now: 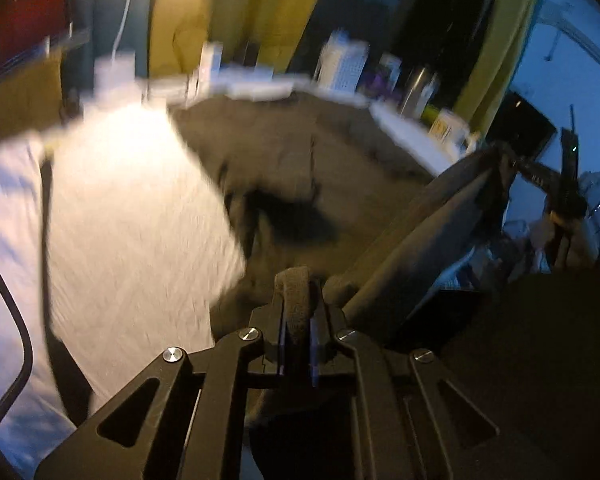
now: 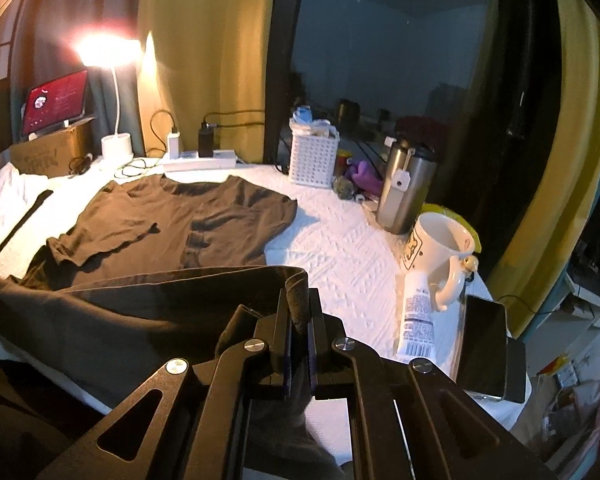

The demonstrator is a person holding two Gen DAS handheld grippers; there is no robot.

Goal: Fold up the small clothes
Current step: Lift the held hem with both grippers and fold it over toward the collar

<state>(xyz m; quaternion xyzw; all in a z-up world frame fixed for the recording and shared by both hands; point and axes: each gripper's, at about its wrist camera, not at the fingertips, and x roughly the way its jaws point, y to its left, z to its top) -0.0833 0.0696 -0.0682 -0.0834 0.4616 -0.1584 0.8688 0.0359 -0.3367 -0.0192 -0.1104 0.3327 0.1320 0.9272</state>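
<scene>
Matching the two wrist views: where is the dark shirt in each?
Left wrist: shirt centre, blurred, spread on the white table, bottom hem pinched in the left claw.
Right wrist: shirt left of centre, hem pinched in the right claw.
Shared landmark: white basket behind it.

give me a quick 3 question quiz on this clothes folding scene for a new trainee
1. True or false: both grippers are shut on the shirt's hem.
2. Which stands nearest the mug? A) steel flask B) desk lamp C) tablet
3. Fill in: the lamp by the wall is switched ___.

Key
1. True: the left gripper and the right gripper each pinch the hem of the dark shirt spread on the table.
2. A, the flask.
3. on
</scene>
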